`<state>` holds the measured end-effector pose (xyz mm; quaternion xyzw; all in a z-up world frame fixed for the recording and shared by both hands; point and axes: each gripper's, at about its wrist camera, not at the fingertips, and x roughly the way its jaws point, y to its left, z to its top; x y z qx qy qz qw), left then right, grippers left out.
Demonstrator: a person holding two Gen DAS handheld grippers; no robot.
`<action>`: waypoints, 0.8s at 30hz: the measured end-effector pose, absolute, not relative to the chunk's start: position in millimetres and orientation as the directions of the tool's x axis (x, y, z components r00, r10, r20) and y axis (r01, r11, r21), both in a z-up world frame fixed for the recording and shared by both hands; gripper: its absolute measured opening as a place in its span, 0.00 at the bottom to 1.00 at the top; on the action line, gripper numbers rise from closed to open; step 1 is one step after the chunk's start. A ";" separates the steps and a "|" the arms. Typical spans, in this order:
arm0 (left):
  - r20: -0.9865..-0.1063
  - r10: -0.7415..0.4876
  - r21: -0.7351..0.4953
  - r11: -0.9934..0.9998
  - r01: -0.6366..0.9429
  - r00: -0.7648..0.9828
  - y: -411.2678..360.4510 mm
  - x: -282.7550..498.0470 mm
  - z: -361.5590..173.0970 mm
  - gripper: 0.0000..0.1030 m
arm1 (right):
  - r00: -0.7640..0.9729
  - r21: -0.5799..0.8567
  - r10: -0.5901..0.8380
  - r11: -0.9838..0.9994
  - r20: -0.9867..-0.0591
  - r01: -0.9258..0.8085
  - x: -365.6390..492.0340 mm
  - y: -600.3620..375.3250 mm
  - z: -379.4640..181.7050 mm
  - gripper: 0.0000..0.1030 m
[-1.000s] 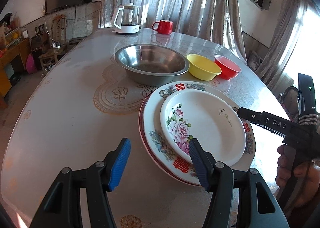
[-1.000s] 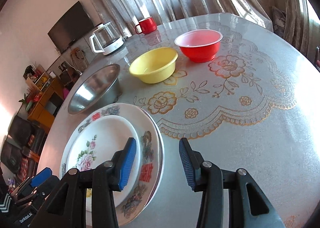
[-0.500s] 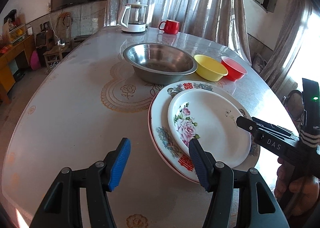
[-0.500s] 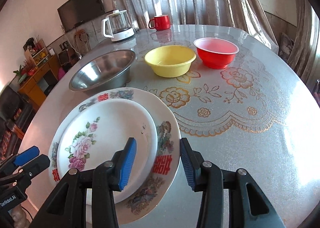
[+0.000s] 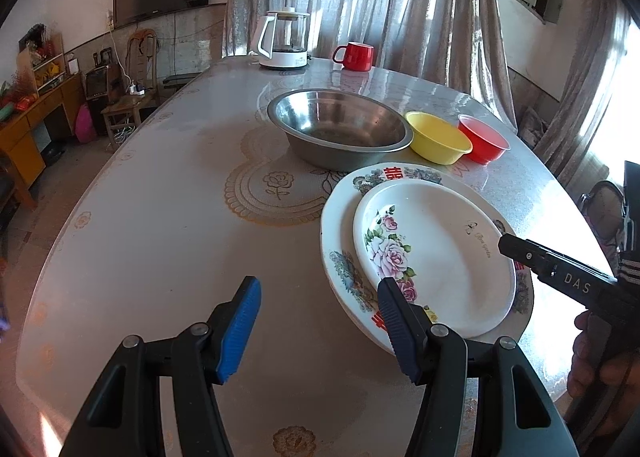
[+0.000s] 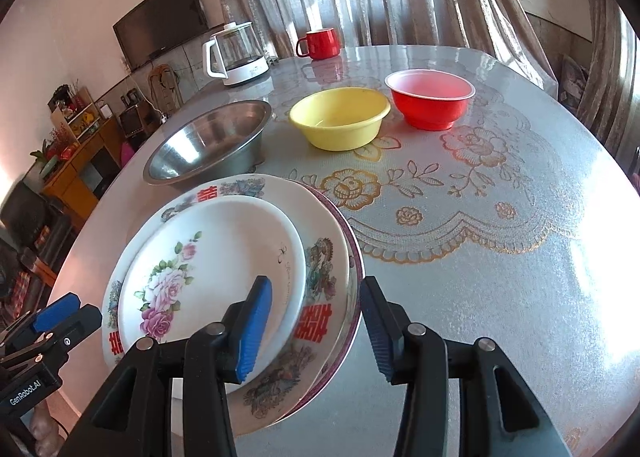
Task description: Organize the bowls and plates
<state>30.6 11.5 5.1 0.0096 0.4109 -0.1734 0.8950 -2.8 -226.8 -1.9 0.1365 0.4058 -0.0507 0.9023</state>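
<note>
A small rose-patterned plate (image 5: 436, 253) (image 6: 216, 257) lies on a larger plate with red characters (image 5: 340, 225) (image 6: 324, 257). A maroon edge shows under the larger plate's rim. Behind them stand a steel bowl (image 5: 340, 133) (image 6: 208, 145), a yellow bowl (image 5: 438, 137) (image 6: 340, 117) and a red bowl (image 5: 484, 139) (image 6: 430, 97). My right gripper (image 6: 314, 289) (image 5: 516, 247) is open and straddles the plates' near rim, one finger over the small plate and one outside the rim. My left gripper (image 5: 318, 289) (image 6: 60, 309) is open and empty at the stack's other side.
A white kettle (image 5: 284, 39) and a red mug (image 5: 356, 55) stand at the far end of the round table (image 5: 160, 217). Curtains hang behind it. Chairs and a wooden cabinet stand off to the left. A hand (image 5: 596, 353) holds the right gripper.
The right wrist view has rolled level, and the plates' rim now sits further between its fingers. In the left wrist view the plates have shifted to the right. Plates and bowls stay put.
</note>
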 end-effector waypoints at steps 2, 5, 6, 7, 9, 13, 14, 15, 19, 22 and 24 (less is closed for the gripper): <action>-0.738 -0.298 -0.121 0.941 0.315 0.606 11.0 31.3 5.4 0.60 | 0.675 0.221 0.024 0.953 -0.737 0.207 -5.6 -230.2 0.4 0.45; -0.736 -0.290 -0.113 0.943 0.312 0.611 11.0 30.8 6.1 0.60 | 0.687 0.238 0.028 0.948 -0.726 0.213 -8.7 -233.8 4.4 0.45; -0.736 -0.288 -0.112 0.944 0.310 0.613 11.0 30.9 6.2 0.60 | 0.690 0.241 0.028 0.946 -0.723 0.214 -9.3 -234.8 5.5 0.45; -0.736 -0.284 -0.109 0.946 0.307 0.615 11.2 31.2 6.4 0.60 | 0.693 0.244 0.029 0.945 -0.721 0.215 -10.1 -235.6 6.4 0.45; -0.734 -0.271 -0.100 0.950 0.296 0.622 11.9 31.4 6.8 0.60 | 0.698 0.253 0.034 0.943 -0.716 0.214 -11.5 -236.6 7.8 0.45; -0.728 -0.252 -0.085 0.956 0.280 0.638 14.0 31.3 8.3 0.60 | 0.710 0.272 0.050 0.941 -0.702 0.202 -14.4 -236.8 10.3 0.45; -0.726 -0.250 -0.084 0.957 0.278 0.640 14.5 31.5 8.8 0.60 | 0.712 0.274 0.053 0.941 -0.700 0.199 -14.6 -236.8 10.9 0.45; -0.724 -0.246 -0.080 0.958 0.277 0.644 14.7 31.7 9.3 0.60 | 0.715 0.276 0.056 0.941 -0.697 0.196 -14.7 -236.8 11.5 0.45; -0.715 -0.228 -0.054 0.960 0.273 0.661 13.8 29.7 11.3 0.60 | 0.726 0.287 0.072 0.941 -0.684 0.177 -15.9 -234.5 13.9 0.45; -0.713 -0.225 -0.049 0.961 0.273 0.664 14.1 29.0 11.8 0.60 | 0.733 0.294 0.083 0.942 -0.675 0.164 -16.5 -233.8 16.0 0.45; -0.713 -0.223 -0.046 0.961 0.273 0.665 14.0 29.4 12.0 0.60 | 0.735 0.296 0.087 0.942 -0.673 0.160 -16.6 -233.3 16.1 0.45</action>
